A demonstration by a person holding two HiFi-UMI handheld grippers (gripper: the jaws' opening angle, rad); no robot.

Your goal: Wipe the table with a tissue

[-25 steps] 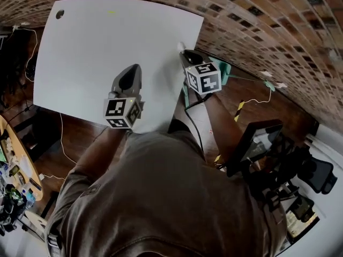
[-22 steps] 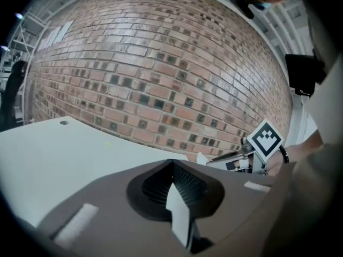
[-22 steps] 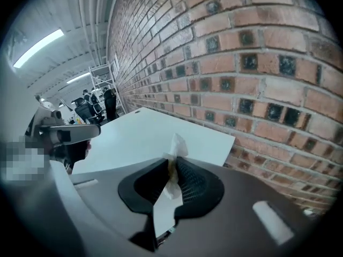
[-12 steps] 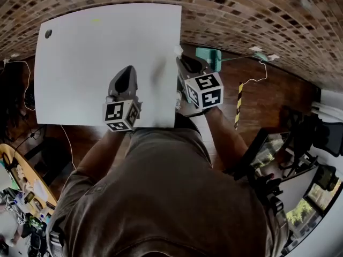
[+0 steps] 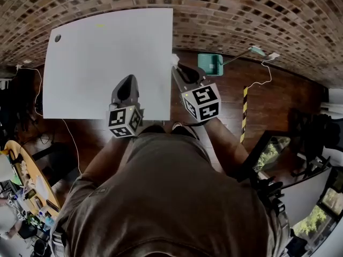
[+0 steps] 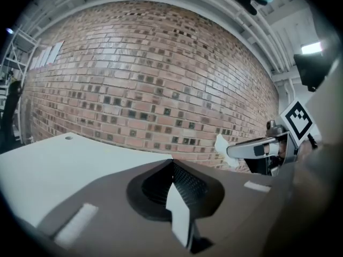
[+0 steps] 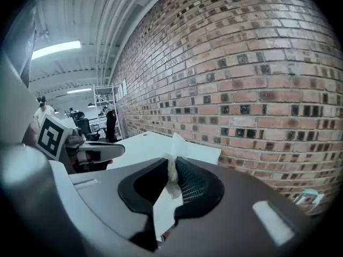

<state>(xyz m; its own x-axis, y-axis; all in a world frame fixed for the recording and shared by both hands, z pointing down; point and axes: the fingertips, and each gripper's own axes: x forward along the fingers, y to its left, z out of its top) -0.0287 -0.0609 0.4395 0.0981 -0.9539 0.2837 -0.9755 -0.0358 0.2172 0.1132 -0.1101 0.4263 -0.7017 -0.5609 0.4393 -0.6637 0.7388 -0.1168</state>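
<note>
The small white crumpled tissue [image 7: 174, 145] is pinched between the jaws of the right gripper [image 7: 172, 164], its loose top standing up past the tips. Only the right gripper view shows this grip closely: the jaws are clamped on the tissue, and a strip of it runs down between the ribbed pads. In the head view the tissue [image 5: 174, 59] is a pale speck at the tip of the right gripper [image 5: 176, 66]. It lies just beside the right edge of the flat white rectangular table [image 5: 107, 52], over the dark wooden floor [image 5: 268, 106]. Whether it touches that edge cannot be told. The left gripper view gives the side aspect: the tissue [image 6: 222, 145] protrudes from the right gripper [image 6: 236, 150], which lies roughly level before the red brick wall [image 6: 150, 79].

The left gripper [image 6: 172, 163] has its jaws pressed together with nothing between them. In the head view the left gripper [image 5: 127, 80] lies over the near right part of the table and points away from the person. Both forearms reach forward from the dark brown shirt [image 5: 171, 197]. The two grippers lie side by side and apart, each black-and-white marker cube [image 5: 125, 123] towards the person.

A small dark round hole [image 5: 57, 38] marks the table's far left corner. A teal rectangular object [image 5: 210, 64] lies on the floor near the right gripper's tip, and a yellow-and-black striped strip [image 5: 245, 108] lies further right.
</note>
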